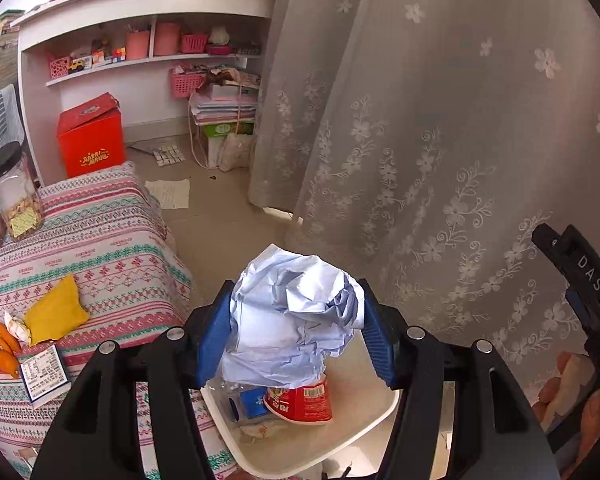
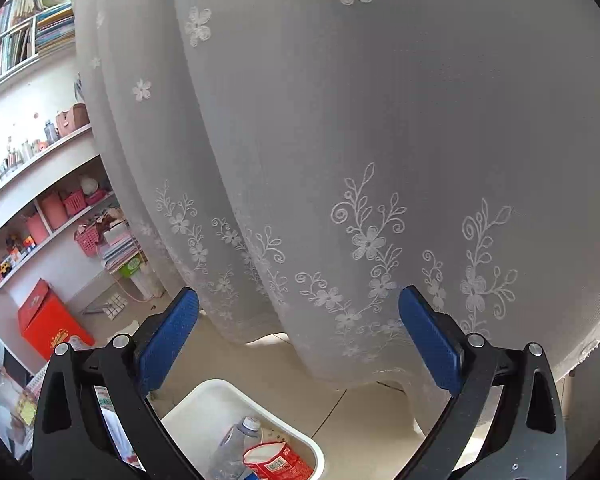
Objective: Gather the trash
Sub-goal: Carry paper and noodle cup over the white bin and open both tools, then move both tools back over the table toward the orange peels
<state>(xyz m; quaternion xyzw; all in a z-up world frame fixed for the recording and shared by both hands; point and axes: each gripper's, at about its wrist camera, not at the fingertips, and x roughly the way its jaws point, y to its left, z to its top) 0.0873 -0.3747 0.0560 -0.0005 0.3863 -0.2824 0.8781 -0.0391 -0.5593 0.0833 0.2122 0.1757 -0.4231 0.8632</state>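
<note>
1. The left gripper (image 1: 296, 320) has its blue fingers (image 1: 214, 336) closed on a paper ball (image 1: 292, 320). The ball is crumpled and pale blue, and it fills the gap between the fingers.
2. The ball hangs right over the white bin (image 1: 300, 452), which sits on the floor near the bed (image 1: 100, 240).
3. Inside the bin there is already a red cup (image 1: 300, 402), a clear bottle (image 2: 232, 448) and a small blue pack (image 1: 254, 402).
4. The right gripper (image 2: 300, 340) holds nothing. Its fingers (image 2: 168, 340) are wide apart, and it points at the curtain (image 2: 340, 120) above the far side of the bin.
5. The step in hand looks like dropping the ball into the bin. To do it well, the left gripper should stay over the middle of the bin, not the rim, and then open its fingers wide so the paper falls free.
6. Paper is light and may stick to a finger, so going a bit lower first may help.
7. More trash seems to wait on the bed to the left: a yellow bag (image 1: 54, 310), orange peels (image 1: 4, 350) and a small paper wad (image 1: 18, 326).
</note>
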